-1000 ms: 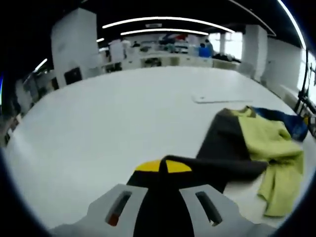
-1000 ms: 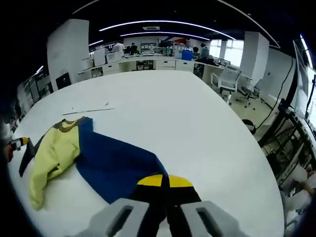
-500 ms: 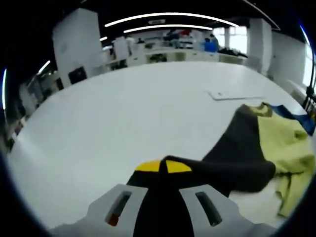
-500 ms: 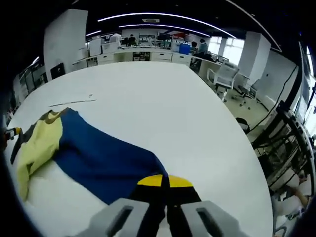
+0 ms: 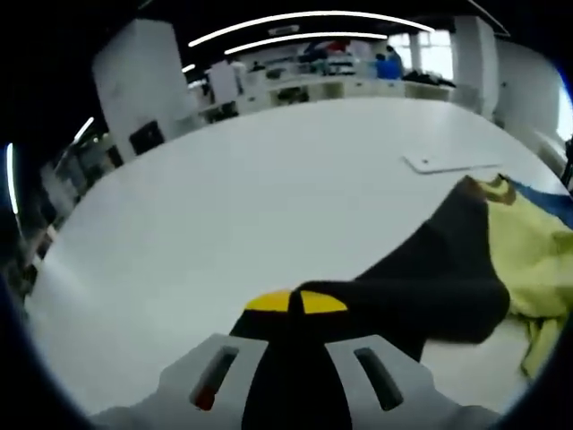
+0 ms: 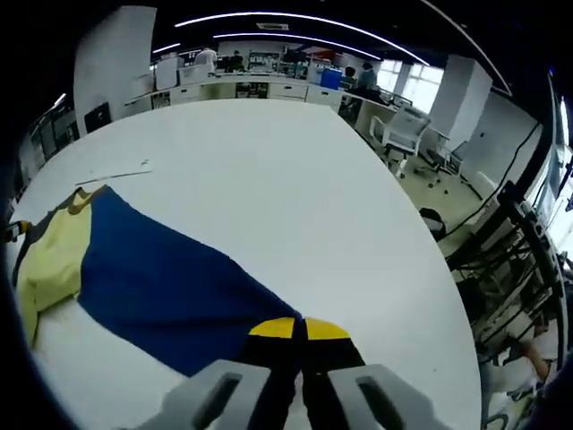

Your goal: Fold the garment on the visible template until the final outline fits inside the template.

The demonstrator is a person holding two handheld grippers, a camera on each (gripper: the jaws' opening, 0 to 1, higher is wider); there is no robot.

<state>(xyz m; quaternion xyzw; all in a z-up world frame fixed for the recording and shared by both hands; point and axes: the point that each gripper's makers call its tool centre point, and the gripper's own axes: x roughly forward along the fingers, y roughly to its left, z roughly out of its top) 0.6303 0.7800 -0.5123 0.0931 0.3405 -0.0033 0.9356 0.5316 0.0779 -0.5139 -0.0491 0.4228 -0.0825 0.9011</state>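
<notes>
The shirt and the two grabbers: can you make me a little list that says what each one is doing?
garment: black, yellow and blue top, spread on the white table
left gripper: jaws shut on the black part
right gripper: jaws shut on the blue part
yellow part: bunched in the middle
template: flat white sheet beyond the garment
fold: not yet done
</notes>
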